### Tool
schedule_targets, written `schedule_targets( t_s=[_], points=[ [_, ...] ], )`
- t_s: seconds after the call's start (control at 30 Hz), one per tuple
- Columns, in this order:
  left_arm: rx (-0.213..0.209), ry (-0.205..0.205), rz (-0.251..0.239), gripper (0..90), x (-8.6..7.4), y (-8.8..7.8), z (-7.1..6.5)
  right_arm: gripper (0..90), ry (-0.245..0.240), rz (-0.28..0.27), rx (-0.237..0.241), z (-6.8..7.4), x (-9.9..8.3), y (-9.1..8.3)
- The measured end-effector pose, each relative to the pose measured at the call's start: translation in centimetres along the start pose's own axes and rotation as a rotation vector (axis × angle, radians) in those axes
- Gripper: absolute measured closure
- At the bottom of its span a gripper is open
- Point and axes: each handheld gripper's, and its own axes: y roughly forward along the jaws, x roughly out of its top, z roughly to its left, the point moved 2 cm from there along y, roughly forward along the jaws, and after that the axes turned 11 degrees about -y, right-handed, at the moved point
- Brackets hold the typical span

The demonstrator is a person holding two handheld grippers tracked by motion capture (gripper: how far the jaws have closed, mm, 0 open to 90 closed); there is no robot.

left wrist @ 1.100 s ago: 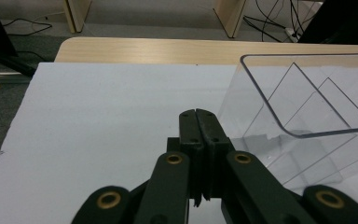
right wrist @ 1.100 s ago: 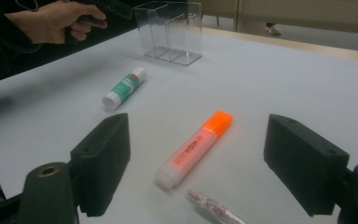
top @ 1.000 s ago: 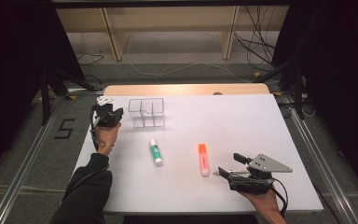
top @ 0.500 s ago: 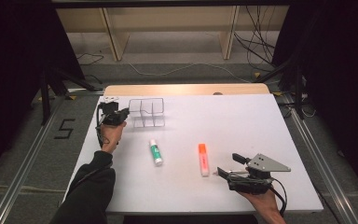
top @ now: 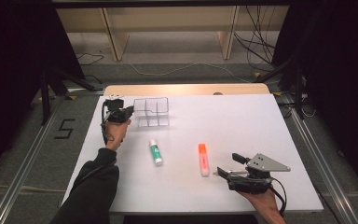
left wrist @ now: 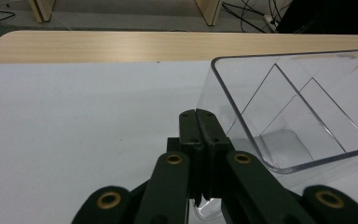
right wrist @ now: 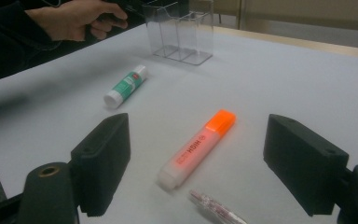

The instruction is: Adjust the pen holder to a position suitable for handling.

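High view looks down over the table; both tool views sit low, sharing the clear organizer.

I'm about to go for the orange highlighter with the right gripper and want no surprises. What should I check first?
1. Right gripper jaws open: ok.
2. Orange highlighter lying between the jaws, not yet touched: ok.
3. Clear pen close beside the highlighter's white end: not ok, could get caught.
4. Glue stick well apart: ok.
5. Left gripper shut, at the clear organiser: ok.
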Motion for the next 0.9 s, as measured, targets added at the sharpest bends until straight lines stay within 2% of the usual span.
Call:
schedule_targets(
  t_s=[0.17,0.27,0.4,0.5,0.6,0.67,0.8,0.83,0.9],
  points=[
    [-0.010,0.015,0.003,89.1,0.0,0.8,-1.5,23.7,0.002,0.000,-0.001,0.0,0.0,0.0],
    [-0.004,0.042,0.014,89.2,-0.1,1.1,-2.1,23.7,0.004,-0.003,-0.001,-0.1,0.0,-0.1],
    [-0.004,0.031,0.013,89.2,-0.1,1.7,-2.9,23.8,0.003,-0.003,0.001,-0.1,0.0,-0.1],
    [-0.007,0.047,0.022,89.2,0.0,2.0,-3.5,23.8,0.000,-0.002,0.002,0.0,0.0,-0.1],
    [-0.008,0.044,0.018,89.2,0.0,2.4,-4.2,23.7,-0.001,-0.002,0.003,0.0,0.0,-0.1],
    [-0.007,0.061,0.029,89.2,0.1,2.5,-4.5,23.7,0.000,-0.003,0.003,0.0,0.0,-0.1],
    [-0.017,0.059,0.030,89.2,0.1,2.9,-5.3,23.8,0.002,0.001,0.004,-0.1,0.0,0.0],
    [-0.019,0.075,0.038,89.2,0.1,3.0,-5.6,23.8,0.002,0.001,0.004,0.0,0.0,0.0],
    [-0.022,0.080,0.041,89.2,0.1,3.2,-6.0,23.7,0.000,0.000,0.005,0.0,0.0,0.0]
  ],
)
